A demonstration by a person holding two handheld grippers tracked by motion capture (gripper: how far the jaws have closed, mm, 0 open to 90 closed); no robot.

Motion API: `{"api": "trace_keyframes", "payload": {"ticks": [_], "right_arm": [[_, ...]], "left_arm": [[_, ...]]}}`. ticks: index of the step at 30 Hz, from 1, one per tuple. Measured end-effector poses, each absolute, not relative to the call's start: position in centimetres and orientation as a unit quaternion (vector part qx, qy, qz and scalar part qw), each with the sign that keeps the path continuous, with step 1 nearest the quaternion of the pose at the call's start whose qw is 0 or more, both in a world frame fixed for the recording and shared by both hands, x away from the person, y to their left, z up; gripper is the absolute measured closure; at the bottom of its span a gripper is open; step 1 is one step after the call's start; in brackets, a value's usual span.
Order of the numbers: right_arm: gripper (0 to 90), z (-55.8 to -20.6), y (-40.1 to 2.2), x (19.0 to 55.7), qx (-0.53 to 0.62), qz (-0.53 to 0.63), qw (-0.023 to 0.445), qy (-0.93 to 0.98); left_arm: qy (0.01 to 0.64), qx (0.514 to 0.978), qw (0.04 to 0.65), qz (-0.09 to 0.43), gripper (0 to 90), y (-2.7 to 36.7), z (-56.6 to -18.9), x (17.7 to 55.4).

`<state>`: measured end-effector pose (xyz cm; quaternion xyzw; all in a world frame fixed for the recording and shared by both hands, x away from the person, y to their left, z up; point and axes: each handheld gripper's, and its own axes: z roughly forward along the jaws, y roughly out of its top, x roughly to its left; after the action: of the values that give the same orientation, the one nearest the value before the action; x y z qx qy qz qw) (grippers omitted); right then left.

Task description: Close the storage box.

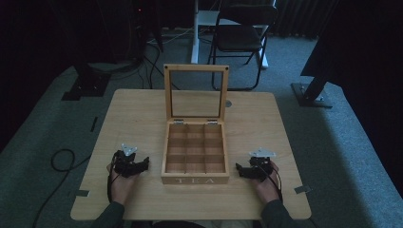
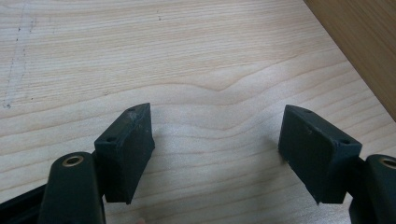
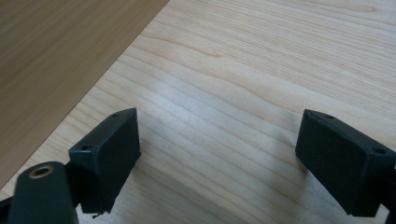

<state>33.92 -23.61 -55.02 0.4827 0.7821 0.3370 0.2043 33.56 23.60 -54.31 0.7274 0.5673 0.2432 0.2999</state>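
Wooden bench [image 1: 142,109] takes up most of the high view, sitting on grey carpet with a black folding chair [image 1: 242,35] behind it. Dead centre is a wooden tea box [image 1: 195,178], glass lid [image 1: 196,92] standing upright, compartments looking empty, "TEA" on the front. The left hand-held gripper [image 1: 142,164] rests just left of the box, jaws spread wide over bare wood, holding nothing. The right hand-held gripper [image 1: 240,170] sits just right of it, also wide open and empty.
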Motion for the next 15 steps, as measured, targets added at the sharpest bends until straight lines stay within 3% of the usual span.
{"api": "trace_keyframes", "payload": {"ticks": [15], "right_arm": [[14.8, -55.01, -23.81, 33.79, 0.478, 0.339, 0.204, 0.784]], "left_arm": [[0.561, 0.734, 0.3, 0.239, 25.7, 23.76, -54.27, 33.53]]}}
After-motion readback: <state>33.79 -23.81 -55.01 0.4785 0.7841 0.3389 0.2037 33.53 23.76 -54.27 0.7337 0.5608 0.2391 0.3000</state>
